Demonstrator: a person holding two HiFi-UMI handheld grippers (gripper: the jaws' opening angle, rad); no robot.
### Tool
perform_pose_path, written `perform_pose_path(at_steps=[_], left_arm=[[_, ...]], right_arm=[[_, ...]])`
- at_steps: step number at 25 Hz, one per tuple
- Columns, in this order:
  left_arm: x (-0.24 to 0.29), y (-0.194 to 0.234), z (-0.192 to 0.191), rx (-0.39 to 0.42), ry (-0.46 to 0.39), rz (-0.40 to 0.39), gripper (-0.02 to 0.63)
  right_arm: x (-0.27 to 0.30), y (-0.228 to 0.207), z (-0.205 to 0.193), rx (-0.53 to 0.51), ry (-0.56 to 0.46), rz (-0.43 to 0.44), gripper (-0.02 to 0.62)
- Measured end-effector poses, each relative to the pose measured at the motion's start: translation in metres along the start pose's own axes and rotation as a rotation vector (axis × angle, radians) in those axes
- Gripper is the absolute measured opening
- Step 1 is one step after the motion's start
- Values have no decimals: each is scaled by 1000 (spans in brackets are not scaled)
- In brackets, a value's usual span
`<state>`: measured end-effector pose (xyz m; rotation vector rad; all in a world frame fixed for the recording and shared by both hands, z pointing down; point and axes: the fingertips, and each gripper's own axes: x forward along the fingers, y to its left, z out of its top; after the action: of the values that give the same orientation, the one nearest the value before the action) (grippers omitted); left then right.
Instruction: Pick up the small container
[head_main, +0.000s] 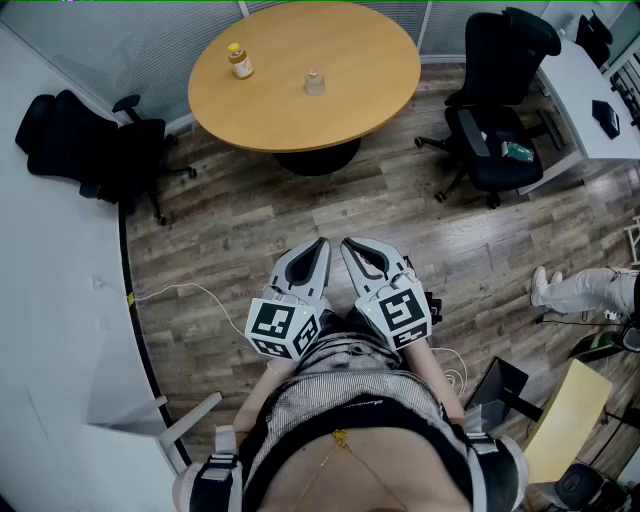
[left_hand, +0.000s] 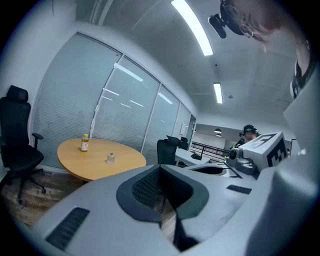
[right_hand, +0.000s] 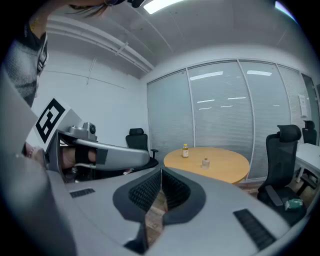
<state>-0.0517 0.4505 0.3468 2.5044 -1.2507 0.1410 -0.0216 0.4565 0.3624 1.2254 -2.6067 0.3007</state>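
Observation:
The small clear container stands near the middle of a round wooden table, far ahead of both grippers. It also shows in the left gripper view as the small container and in the right gripper view as the small container. My left gripper and right gripper are held side by side close to the body, over the wood floor. Both point toward the table. The left gripper is shut with nothing in it. The right gripper has its pads together and holds nothing.
A yellow-capped bottle stands on the table's left part. Black office chairs sit left and right of the table. A white desk is at the far right. Another person's leg and a floor cable are nearby.

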Motion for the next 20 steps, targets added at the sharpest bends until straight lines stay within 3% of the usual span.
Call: perform_pose_path(at_steps=[7,20], left_arm=[[10,-14,-6,2,18,-3,18],[30,-38,-24,5,60,0,20]], right_arm=[[-11,-12,-1,52,-48,39,23],[-26,-31,-10,30,-34,81,23]])
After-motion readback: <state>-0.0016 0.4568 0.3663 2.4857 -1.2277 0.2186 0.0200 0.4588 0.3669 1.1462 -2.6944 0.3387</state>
